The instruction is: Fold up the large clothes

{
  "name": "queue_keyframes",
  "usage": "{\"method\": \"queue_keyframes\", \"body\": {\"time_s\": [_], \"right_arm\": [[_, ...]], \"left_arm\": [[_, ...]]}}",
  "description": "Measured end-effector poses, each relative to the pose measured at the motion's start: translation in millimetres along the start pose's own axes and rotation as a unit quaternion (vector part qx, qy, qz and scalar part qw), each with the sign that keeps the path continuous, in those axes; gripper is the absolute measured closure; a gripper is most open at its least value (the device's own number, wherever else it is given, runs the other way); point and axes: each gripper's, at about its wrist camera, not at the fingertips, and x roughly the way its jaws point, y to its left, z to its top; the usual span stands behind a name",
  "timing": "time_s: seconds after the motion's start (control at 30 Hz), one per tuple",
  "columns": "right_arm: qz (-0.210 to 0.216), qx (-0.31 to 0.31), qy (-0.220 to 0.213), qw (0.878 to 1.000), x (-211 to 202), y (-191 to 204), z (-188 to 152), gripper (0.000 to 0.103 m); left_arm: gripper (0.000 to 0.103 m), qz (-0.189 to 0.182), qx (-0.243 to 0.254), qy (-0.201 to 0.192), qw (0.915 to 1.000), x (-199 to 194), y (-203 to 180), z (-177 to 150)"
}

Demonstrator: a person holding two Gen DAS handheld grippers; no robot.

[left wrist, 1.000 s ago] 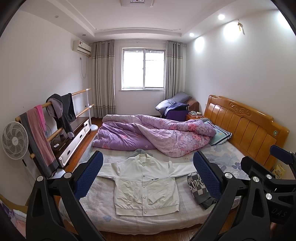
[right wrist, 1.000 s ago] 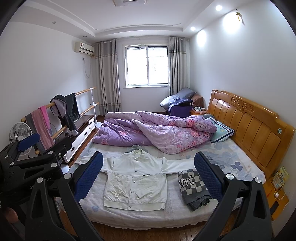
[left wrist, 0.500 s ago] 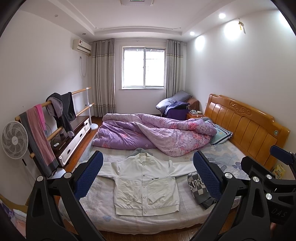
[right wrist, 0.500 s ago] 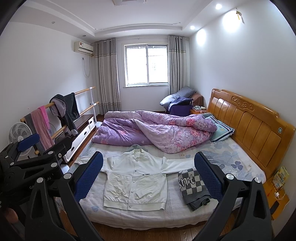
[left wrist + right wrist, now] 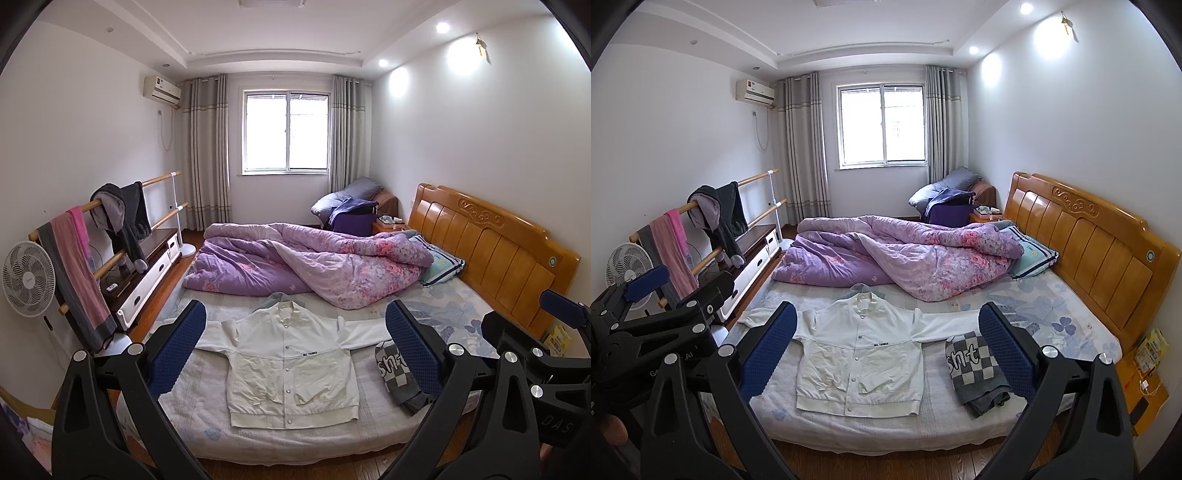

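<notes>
One white jacket (image 5: 291, 365) lies flat and face up on the bed (image 5: 461, 314), near its foot-side edge and in front of the quilt (image 5: 306, 266); one row of snaps runs down its middle; its collar points toward the quilt and window (image 5: 285, 133), its hem toward the cameras, so its long axis runs from the bed's near edge toward the quilt; two sleeves stretch out sideways, one toward the headboard (image 5: 491, 240), one toward the rack (image 5: 110, 229). One folded checkered garment (image 5: 975, 369) sits just beside the jacket on the headboard side, touching the tip of that sleeve. One purple quilt is bunched across the bed beyond the jacket; one striped pillow (image 5: 1032, 254) rests against the headboard next to it. Off the bed, on the side away from the headboard, stand one fan (image 5: 26, 277) and one two-rail rack carrying a dark hoodie and a pink and grey cloth.

Two grippers are held above the floor short of the bed's near edge; the left gripper (image 5: 295, 350) has its blue pads wide apart with nothing between them; the right gripper (image 5: 888, 350) is likewise spread and empty; neither touches the jacket.
</notes>
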Motion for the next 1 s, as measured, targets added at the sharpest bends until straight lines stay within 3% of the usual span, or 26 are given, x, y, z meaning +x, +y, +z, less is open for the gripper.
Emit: {"method": "queue_keyframes", "body": {"time_s": [1.0], "right_arm": [[0.004,0.004,0.005,1.000,7.2,2.3,-2.6,0.008]], "left_arm": [[0.005,-0.002,0.002,0.002,1.0000,4.2,6.1,2.1]]}}
